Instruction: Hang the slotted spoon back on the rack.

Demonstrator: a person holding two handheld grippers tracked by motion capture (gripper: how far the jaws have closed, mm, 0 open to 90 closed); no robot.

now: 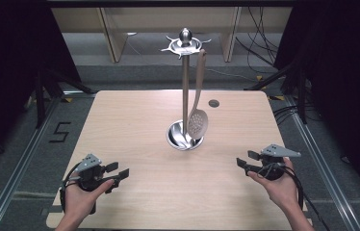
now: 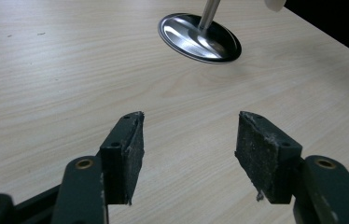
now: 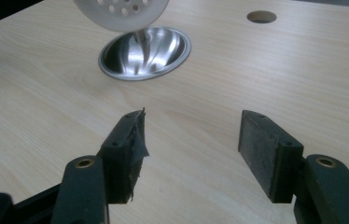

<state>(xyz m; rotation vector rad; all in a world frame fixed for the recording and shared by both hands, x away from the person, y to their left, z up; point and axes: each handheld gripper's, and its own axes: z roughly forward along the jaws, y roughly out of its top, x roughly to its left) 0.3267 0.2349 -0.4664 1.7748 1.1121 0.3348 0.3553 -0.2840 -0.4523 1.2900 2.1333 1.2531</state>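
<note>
Both grippers, left (image 1: 120, 173) and right (image 1: 244, 162), jaws wide, empty; pale perforated skimmer spoon (image 1: 198, 122) hangs vertical on steel stand (image 1: 185, 86), ahead, right nearer.

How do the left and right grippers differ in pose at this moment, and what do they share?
In the high view, the left gripper sits at the table's near-left, jaws pointing right toward the middle; the right gripper sits near-right, jaws pointing left. The left lies slightly nearer the pale wooden table's front edge. Both are open, empty, and aimed toward the shiny steel utensil stand holding the beige slotted spoon.
</note>
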